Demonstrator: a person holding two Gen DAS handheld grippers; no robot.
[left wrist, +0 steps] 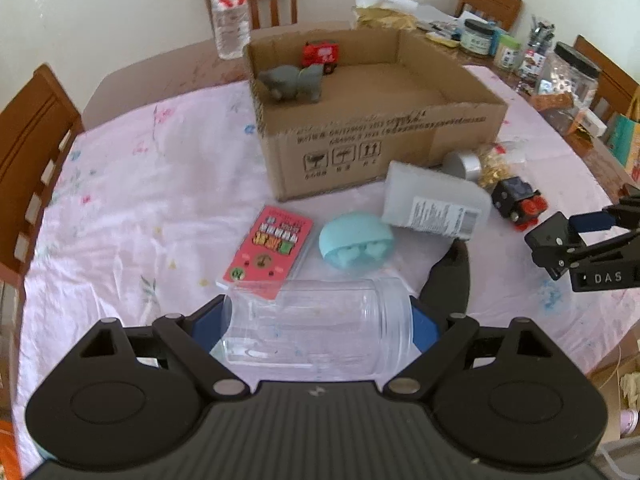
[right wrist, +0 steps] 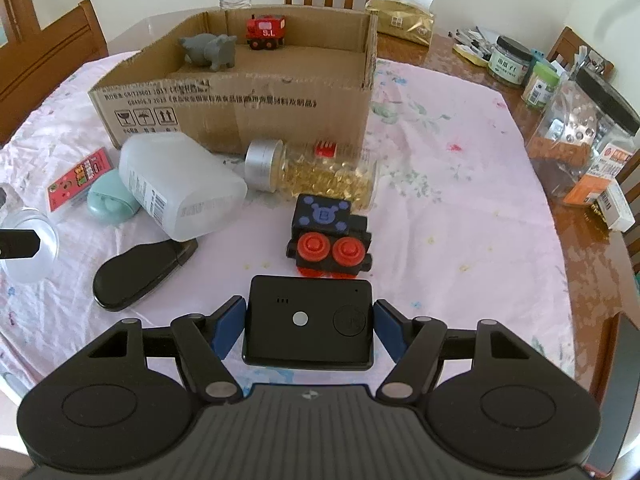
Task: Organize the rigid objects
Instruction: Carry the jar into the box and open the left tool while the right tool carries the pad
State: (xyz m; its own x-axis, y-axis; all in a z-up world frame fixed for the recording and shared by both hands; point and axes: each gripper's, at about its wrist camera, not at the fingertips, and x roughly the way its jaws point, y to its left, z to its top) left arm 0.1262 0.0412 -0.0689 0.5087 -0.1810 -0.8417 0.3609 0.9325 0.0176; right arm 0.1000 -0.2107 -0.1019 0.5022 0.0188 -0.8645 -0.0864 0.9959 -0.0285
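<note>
On my left, the left gripper (left wrist: 320, 328) has its blue pads (left wrist: 204, 324) against both ends of a clear plastic jar (left wrist: 316, 332), which lies sideways between the fingers, so I judge it gripped and the step to be carrying it to the cardboard box (left wrist: 440, 120) ahead. To do that well I want to rise before moving forward, so the jar passes over the pink card (left wrist: 270, 246) and the mint case (left wrist: 356, 244) in front of it, and clears the box's near wall. The jar is smooth, see-through and looks empty, so I expect it to slip or twist under a loose squeeze. The box already holds a grey elephant toy (left wrist: 294, 82) and a red train (left wrist: 320, 54). Moving right, a white bottle (right wrist: 180, 188), a jar of yellow capsules (right wrist: 320, 172) and a black toy train (right wrist: 328, 236) lie on the pink cloth (right wrist: 460, 200). My right gripper (right wrist: 308, 328) has a flat black device (right wrist: 308, 328) between its pads, though I cannot tell whether they press it.
</note>
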